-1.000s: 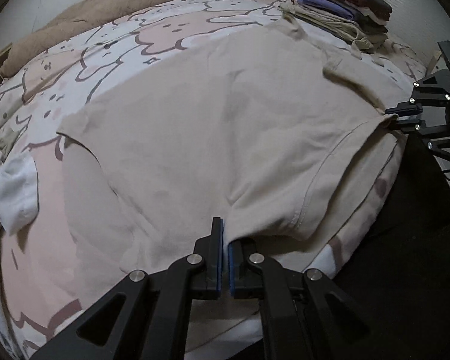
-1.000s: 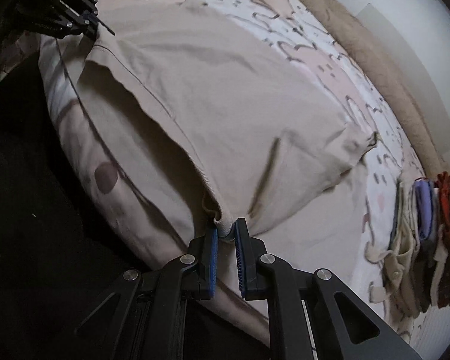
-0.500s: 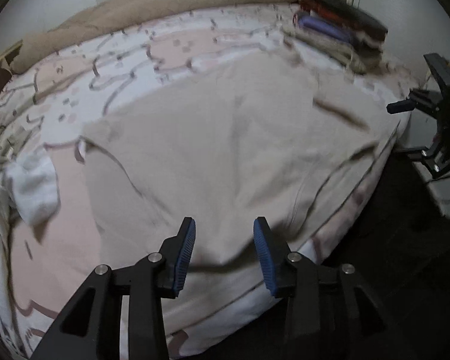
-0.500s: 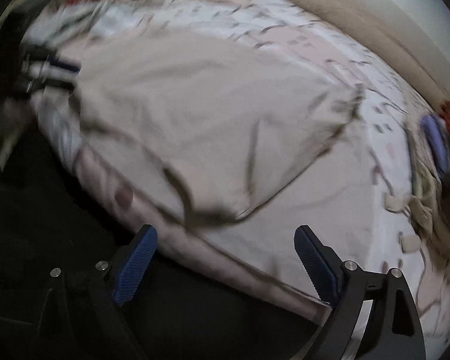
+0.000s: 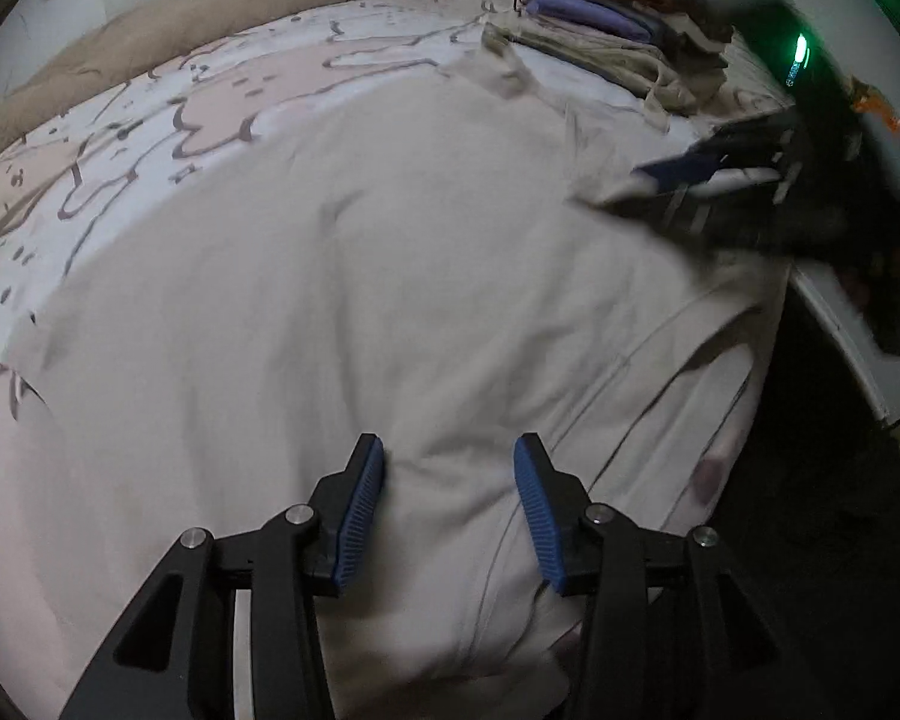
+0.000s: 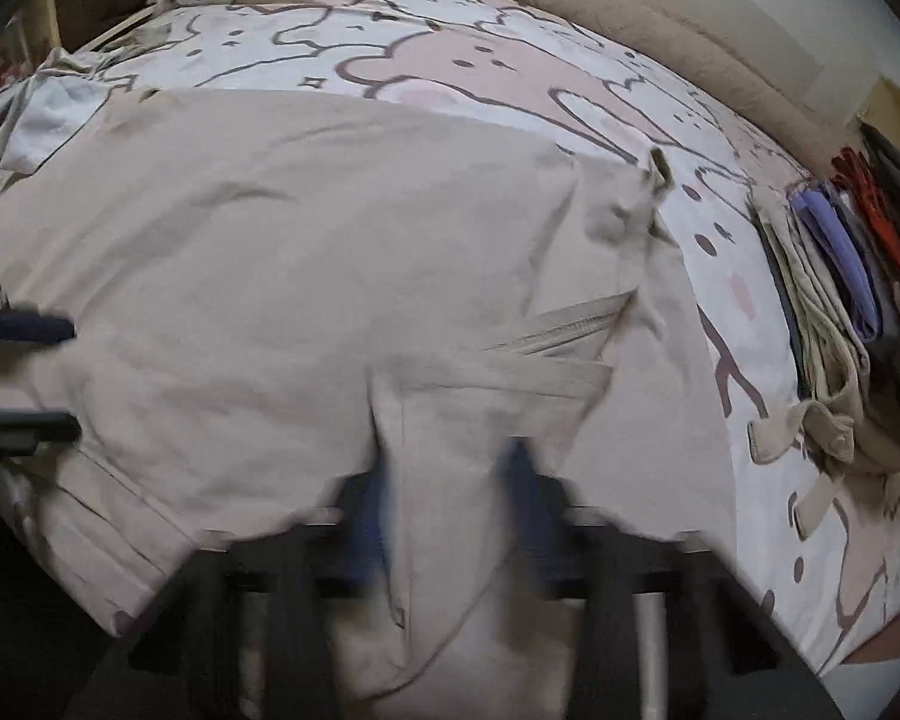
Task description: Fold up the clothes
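beige t-shirt (image 5: 390, 312) lies spread on the bed (image 6: 450, 60), left gripper (image 5: 450, 504) opening empty above it, right gripper (image 6: 450, 504) closing astride a fabric ridge; next needs firm hem grips.

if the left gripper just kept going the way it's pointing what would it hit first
Most likely the beige garment spread on the bed. The left gripper points down at it, jaws opening with nothing but cloth beyond them. How close it is cannot be told.
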A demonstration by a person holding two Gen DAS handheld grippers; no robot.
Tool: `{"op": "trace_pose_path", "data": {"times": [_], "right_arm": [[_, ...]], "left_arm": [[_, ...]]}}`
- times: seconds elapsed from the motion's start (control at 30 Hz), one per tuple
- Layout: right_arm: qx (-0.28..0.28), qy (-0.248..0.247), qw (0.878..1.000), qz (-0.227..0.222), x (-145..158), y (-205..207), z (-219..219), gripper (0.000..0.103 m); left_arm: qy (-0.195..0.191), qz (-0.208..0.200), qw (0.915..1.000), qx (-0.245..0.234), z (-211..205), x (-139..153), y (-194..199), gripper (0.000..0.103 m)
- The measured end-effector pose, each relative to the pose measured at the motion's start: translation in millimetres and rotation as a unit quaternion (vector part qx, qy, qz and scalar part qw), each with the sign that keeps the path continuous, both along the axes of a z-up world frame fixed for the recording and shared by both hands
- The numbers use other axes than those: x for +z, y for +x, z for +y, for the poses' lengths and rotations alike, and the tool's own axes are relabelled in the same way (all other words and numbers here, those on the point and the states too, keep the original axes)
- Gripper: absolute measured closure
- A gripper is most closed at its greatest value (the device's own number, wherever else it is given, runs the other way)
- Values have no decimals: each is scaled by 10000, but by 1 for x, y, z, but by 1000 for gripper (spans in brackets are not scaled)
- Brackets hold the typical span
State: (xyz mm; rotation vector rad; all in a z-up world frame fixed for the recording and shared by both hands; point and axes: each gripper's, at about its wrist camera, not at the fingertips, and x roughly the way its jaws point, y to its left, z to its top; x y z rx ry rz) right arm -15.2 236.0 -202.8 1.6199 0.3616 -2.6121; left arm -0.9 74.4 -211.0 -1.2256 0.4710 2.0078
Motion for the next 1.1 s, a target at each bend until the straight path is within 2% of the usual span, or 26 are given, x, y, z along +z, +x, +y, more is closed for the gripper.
{"op": "trace_pose_path", "data": {"times": [0.07, 0.17, 0.23, 0.33, 0.43, 0.53, 0.7, 0.77, 0.8, 0.83, 0.9, 1.0, 1.1], "right_arm": [[-307, -155, 9994, 91, 9, 4, 21, 90], [-963, -395, 9944, 175, 28, 25, 62, 90], [-1347, -460, 9897, 134, 29, 37, 84, 90], [-1957, -449, 9796, -79, 10, 53, 121, 90], [-2250, -1036, 9688, -29, 11, 65, 140, 90], [-2271, -1816, 9565, 235, 31, 68, 149, 90], [-1926, -2736, 9396, 727, 70, 30, 160, 89], [-1695, -2476, 9503, 826, 79, 0, 157, 88], [-1614, -2375, 9543, 828, 81, -16, 156, 86], [-1534, -2275, 9580, 829, 82, -32, 155, 77], [-1452, -2237, 9598, 876, 81, -63, 154, 32], [-1276, -2150, 9645, 849, 77, -103, 152, 31], [-1179, -2242, 9663, 470, 62, -144, 153, 31]], "left_arm": [[15, -67, 10000, 12, -2, -1, -1, 58], [12, -117, 9999, 2, -3, -2, -1, 58], [2, -126, 9999, -17, -3, -3, -1, 58], [-11, -137, 9999, -26, -3, -4, -1, 58], [24, -237, 9997, 39, -3, 7, -4, 58], [349, -111, 9993, -53, 4, 42, -11, 58], [596, 639, 9949, -507, 48, 94, -39, 58], [550, 1005, 9917, -577, 70, 99, -58, 58], [519, 1137, 9905, -580, 79, 99, -67, 57], [500, 1162, 9906, -514, 84, 96, -79, 57], [521, 1050, 9928, -259, 95, 82, -108, 57], [455, 976, 9940, 175, 103, 55, -143, 57], [314, 944, 9937, 515, 104, 26, -165, 58]]}}
